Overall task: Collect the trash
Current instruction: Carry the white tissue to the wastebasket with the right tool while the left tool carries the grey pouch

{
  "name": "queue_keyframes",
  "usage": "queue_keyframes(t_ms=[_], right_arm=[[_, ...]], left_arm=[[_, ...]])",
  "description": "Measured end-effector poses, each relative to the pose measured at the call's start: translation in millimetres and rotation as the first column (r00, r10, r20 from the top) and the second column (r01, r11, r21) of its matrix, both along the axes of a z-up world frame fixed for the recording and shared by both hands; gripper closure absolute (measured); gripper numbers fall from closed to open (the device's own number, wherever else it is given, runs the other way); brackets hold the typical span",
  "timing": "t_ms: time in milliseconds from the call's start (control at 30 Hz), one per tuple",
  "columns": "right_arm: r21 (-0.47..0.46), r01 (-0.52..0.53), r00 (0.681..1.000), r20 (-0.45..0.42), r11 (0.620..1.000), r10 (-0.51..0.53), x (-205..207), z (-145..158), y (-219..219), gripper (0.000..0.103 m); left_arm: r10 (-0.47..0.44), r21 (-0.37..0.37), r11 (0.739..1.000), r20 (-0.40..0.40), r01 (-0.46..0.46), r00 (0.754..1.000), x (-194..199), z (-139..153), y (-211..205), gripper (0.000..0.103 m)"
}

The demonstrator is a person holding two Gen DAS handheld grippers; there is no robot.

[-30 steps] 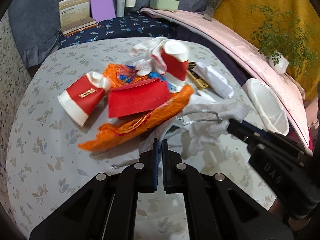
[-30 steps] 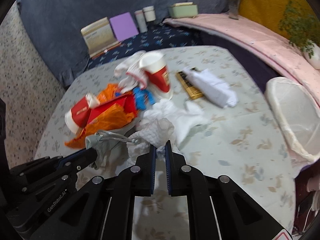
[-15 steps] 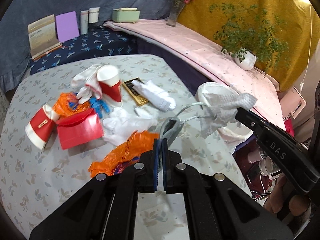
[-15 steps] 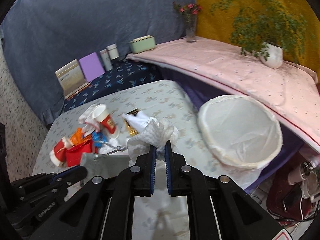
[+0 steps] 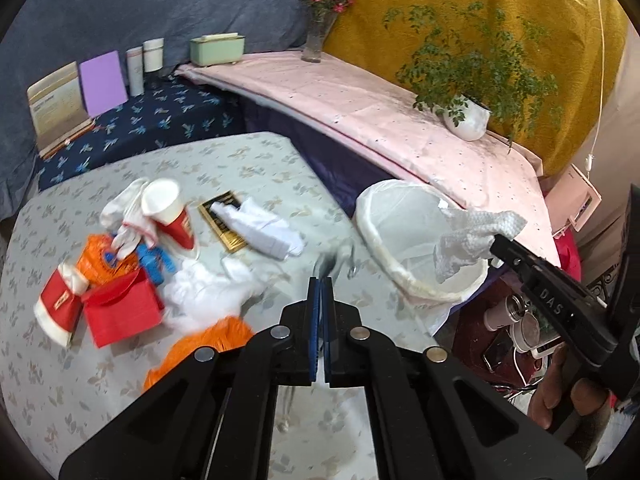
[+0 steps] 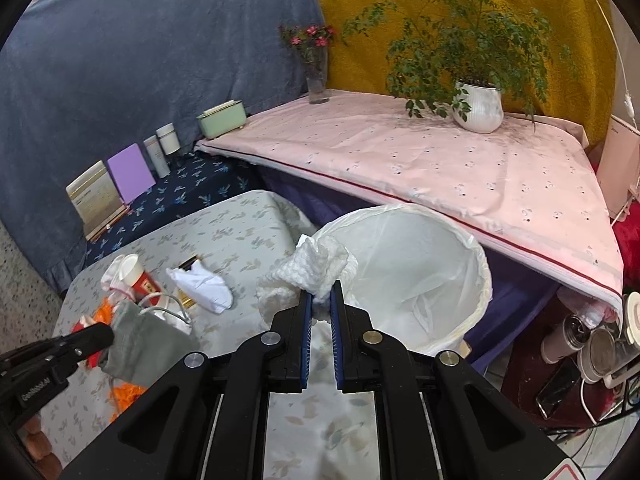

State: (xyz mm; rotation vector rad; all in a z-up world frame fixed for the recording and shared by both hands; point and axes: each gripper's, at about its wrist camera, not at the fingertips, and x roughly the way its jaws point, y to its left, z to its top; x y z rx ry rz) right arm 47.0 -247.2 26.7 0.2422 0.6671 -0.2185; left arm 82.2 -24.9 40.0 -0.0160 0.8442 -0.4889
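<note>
Left wrist view: I see a table (image 5: 224, 160) under a pale leaf-print cloth, littered with red paper cups (image 5: 60, 308), a red box (image 5: 120, 312) and an orange wrapper (image 5: 196, 344). Behind it are a blue drape and a yellow drape. My left gripper (image 5: 322, 284) is clenched on a grey pouch (image 5: 332, 264), blurred here. "DAS" reads on the other tool.

Right wrist view: my right gripper (image 6: 320, 300) grips a crumpled white tissue (image 6: 308, 272), poised at the rim of the white-lined bin (image 6: 420, 272) beside the table. A pink-clothed shelf (image 6: 440, 160) carries a potted plant (image 6: 478, 104). "GenRobot.AI" shows on the left tool.
</note>
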Motion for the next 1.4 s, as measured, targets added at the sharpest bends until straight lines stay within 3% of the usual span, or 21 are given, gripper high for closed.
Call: queue_keyframes(t_ms=[300, 433, 467, 500, 567, 733, 900, 1033, 1100, 1400], right_arm=[[0.001, 0.057, 0.998, -0.028, 0.998, -0.057, 18.9, -9.1, -42.7, 0.094], [0.009, 0.069, 0.997, -0.031, 0.998, -0.069, 12.3, -12.3, -50.8, 0.094], [0.011, 0.070, 0.997, -0.033, 0.997, -0.070, 10.0, -13.6, -51.3, 0.094], [0.014, 0.073, 0.997, -0.037, 0.997, -0.072, 8.5, -15.3, -52.5, 0.094], [0.031, 0.078, 0.996, -0.046, 0.996, -0.077, 4.9, -19.7, -55.0, 0.093], [0.065, 0.083, 0.996, -0.049, 0.994, -0.080, -6.5, -27.5, -52.6, 0.093], [0.057, 0.080, 0.995, -0.058, 0.995, -0.076, -10.1, -32.4, -43.3, 0.093], [0.060, 0.072, 0.995, -0.067, 0.996, -0.068, -9.2, -36.2, -38.8, 0.093], [0.063, 0.074, 0.995, -0.069, 0.995, -0.070, -8.4, -37.7, -38.8, 0.093], [0.073, 0.072, 0.995, -0.081, 0.995, -0.066, -6.2, -43.2, -38.6, 0.093]], left_arm=[[-0.101, -0.003, 0.995, 0.051, 0.101, 0.994, 24.7, 17.2, -69.0, 0.103], [-0.104, 0.015, 0.995, 0.033, 0.104, 0.994, 30.0, 8.2, -72.4, 0.100], [-0.096, 0.030, 0.995, 0.022, 0.095, 0.995, 29.5, 2.4, -69.7, 0.093], [-0.084, 0.050, 0.995, 0.005, 0.083, 0.996, 27.2, -6.8, -65.8, 0.075], [-0.063, 0.071, 0.995, -0.024, 0.064, 0.998, 23.0, -23.5, -57.0, 0.049], [-0.036, 0.144, 0.988, -0.105, 0.051, 0.994, 8.2, -74.4, -40.0, 0.038], [-0.027, 0.213, 0.976, -0.135, 0.055, 0.991, -0.4, -105.2, -39.5, 0.026], [-0.035, 0.235, 0.970, -0.148, 0.070, 0.988, -3.3, -120.2, -46.2, 0.029], [-0.044, 0.239, 0.968, -0.159, 0.082, 0.986, -2.4, -123.7, -49.2, 0.044], [-0.050, 0.232, 0.969, -0.165, 0.088, 0.985, 4.4, -120.4, -53.3, 0.088]])
